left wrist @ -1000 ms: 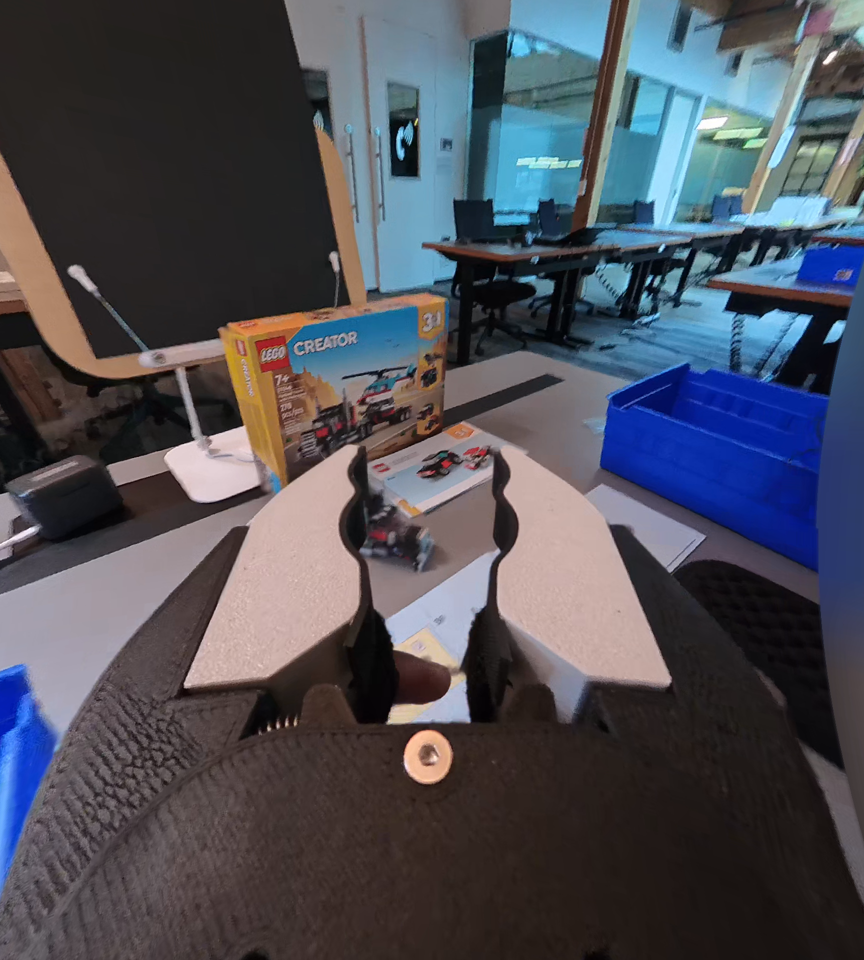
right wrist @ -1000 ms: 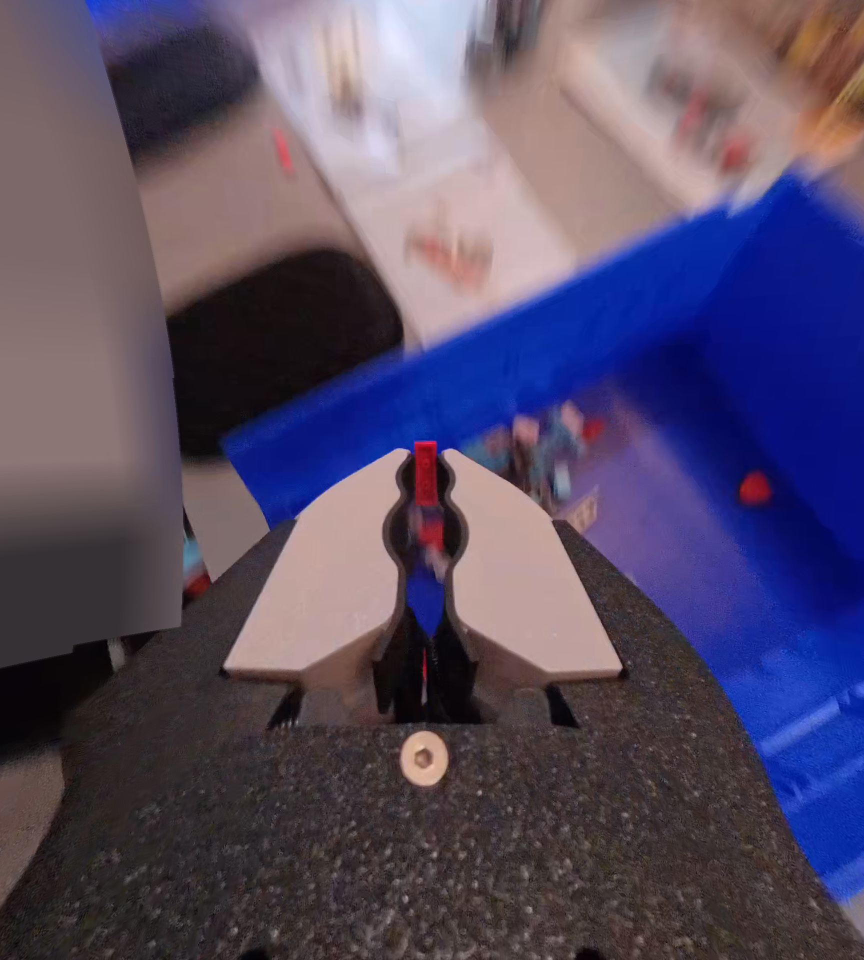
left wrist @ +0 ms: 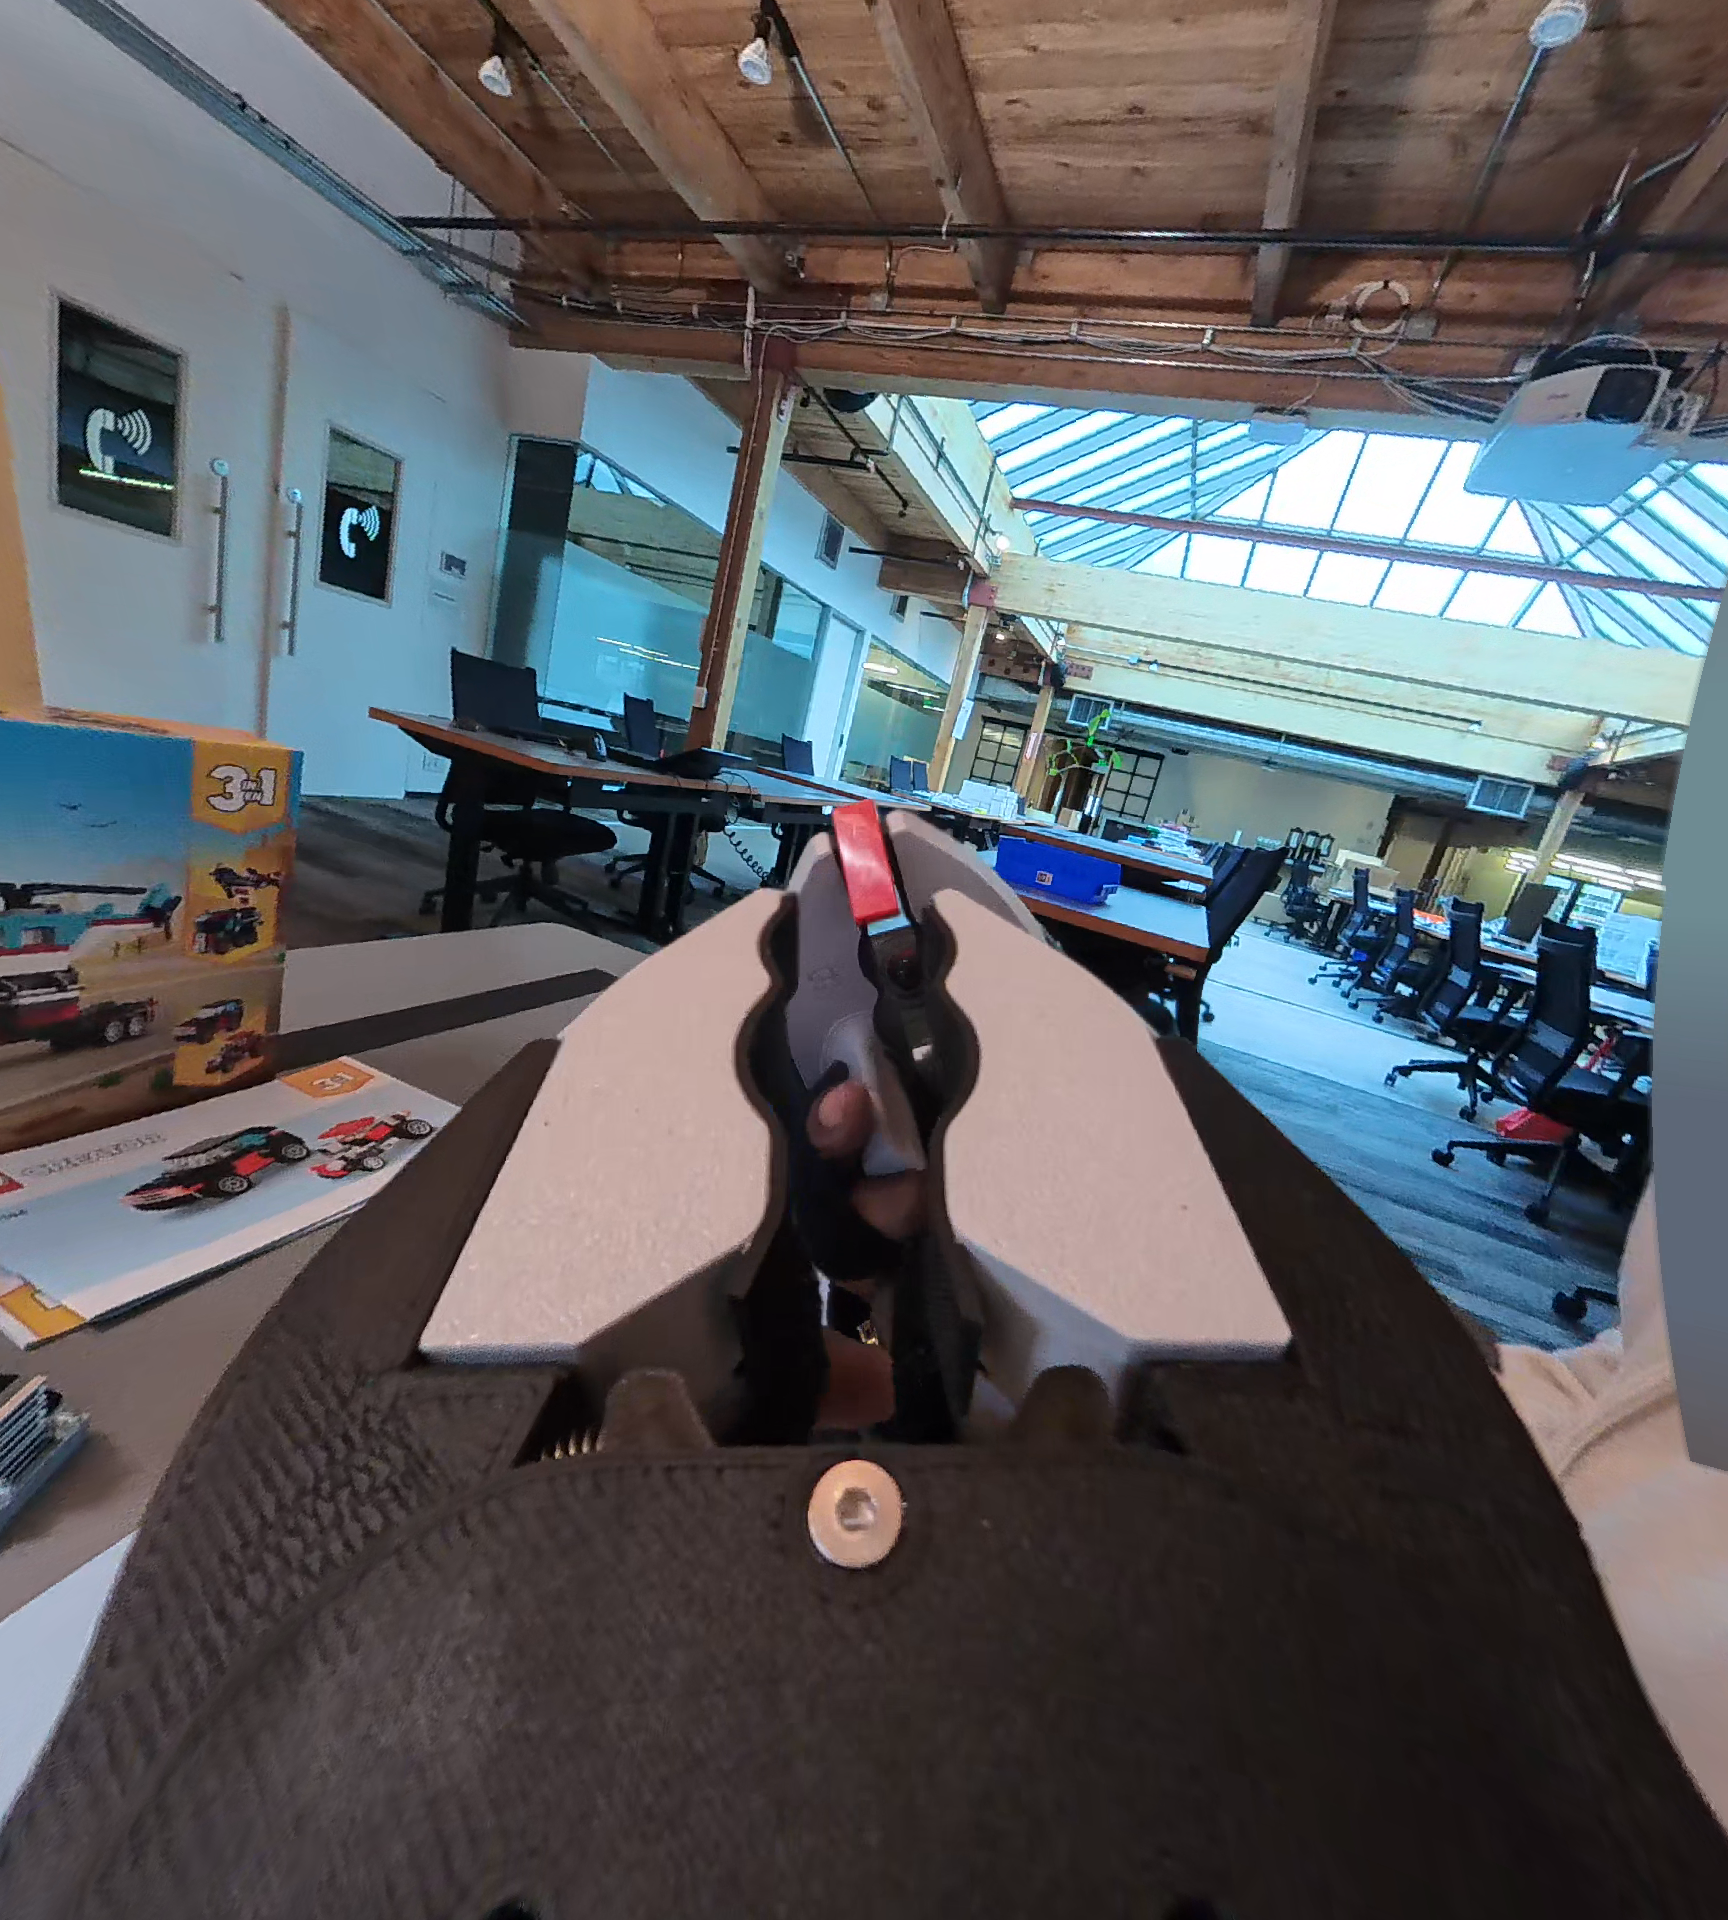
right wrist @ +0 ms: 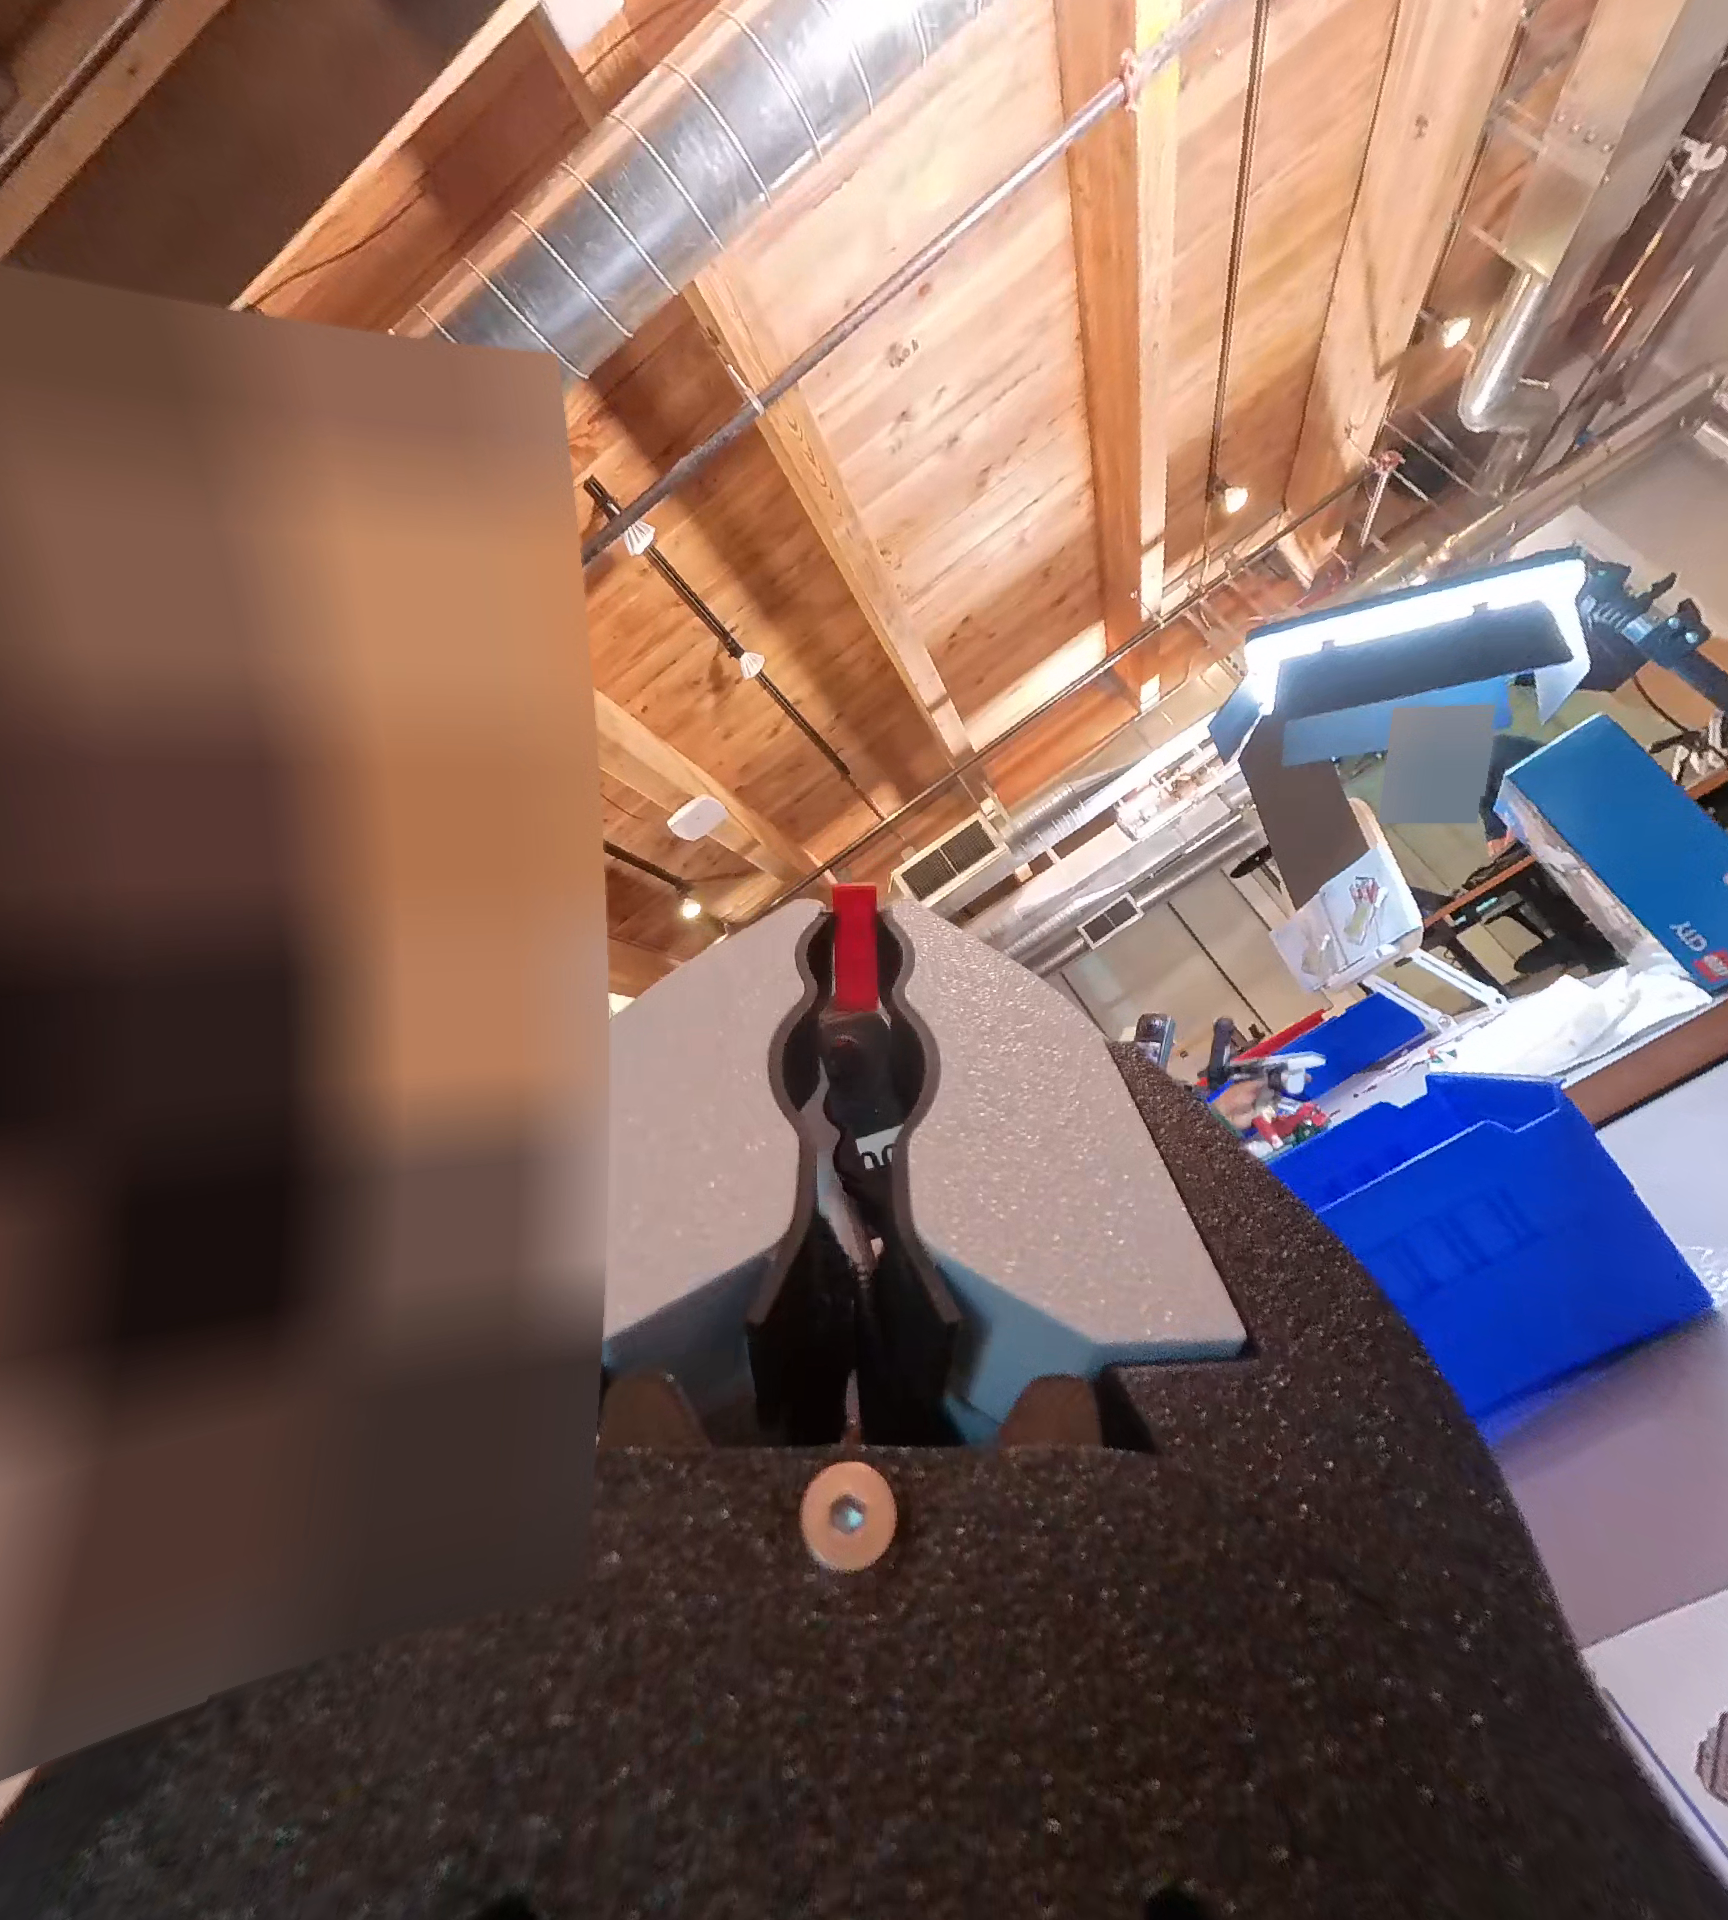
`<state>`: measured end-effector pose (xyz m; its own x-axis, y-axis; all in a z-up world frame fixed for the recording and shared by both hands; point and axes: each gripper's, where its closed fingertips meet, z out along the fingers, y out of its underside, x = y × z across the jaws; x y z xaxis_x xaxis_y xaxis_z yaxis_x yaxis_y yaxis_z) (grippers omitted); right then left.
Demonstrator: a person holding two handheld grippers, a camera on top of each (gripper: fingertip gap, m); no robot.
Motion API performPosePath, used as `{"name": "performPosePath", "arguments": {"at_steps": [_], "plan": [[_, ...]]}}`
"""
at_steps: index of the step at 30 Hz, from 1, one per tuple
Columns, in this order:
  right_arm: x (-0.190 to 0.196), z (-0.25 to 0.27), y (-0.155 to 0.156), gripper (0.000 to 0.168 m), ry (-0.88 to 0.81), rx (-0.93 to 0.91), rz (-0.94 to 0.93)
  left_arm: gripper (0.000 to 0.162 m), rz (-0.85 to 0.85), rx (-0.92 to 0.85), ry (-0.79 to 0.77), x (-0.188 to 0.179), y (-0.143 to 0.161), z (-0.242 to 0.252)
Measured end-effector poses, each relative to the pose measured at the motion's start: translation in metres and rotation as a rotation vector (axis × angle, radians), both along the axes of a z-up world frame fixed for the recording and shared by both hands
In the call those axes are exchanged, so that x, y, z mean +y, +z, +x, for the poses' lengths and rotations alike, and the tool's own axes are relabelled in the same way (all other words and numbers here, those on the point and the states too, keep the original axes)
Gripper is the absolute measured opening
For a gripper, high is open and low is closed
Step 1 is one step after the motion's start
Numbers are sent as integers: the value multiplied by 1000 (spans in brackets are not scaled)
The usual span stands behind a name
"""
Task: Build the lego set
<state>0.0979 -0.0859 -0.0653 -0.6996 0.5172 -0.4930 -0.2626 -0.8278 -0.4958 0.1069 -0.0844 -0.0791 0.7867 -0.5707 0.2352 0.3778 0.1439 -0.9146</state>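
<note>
Right wrist view: we have lifted our right gripper (right wrist: 855,920) out of the blue bin (right wrist: 1462,1226), clamped on a red piece (right wrist: 854,951). Our left gripper (left wrist: 860,914), jaws apart, now faces it, likely for a handover.

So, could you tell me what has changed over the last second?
Both grippers tilted up from the table toward the ceiling. The right gripper left the blue bin, still clamping the red piece. The left gripper stayed open, now facing that piece.

The grey table (left wrist: 444,997) carries a set box (left wrist: 81,914), an instruction booklet (left wrist: 174,1174) and a blue bin (right wrist: 1494,1226).
</note>
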Motion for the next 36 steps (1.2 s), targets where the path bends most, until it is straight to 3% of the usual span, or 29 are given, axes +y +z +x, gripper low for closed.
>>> {"name": "performPosePath", "arguments": {"at_steps": [3, 8, 12, 15, 17, 23, 36], "plan": [[-4, -7, -6, 8, 9, -21, 10, 10, 7, -3, 8, -3, 0, -6], [-3, -21, -27, 8, 12, -117, 130, 8, -64, 130, -83, -2, -20, -22], [6, -28, -49, 30, 21, -326, 499, 8, -204, 363, -288, 0, -45, -39], [8, -30, -58, 29, 50, -484, 883, 8, -299, 521, -324, -2, -56, -50], [4, -35, -62, 28, 99, -509, 1025, 8, -306, 589, -320, -7, -58, -48], [-22, -33, -89, 19, 179, -487, 1179, 8, -323, 772, -271, -19, -85, -40], [-20, -30, -104, 8, 106, -525, 1084, 8, -364, 810, -357, -20, -96, -32]]}}
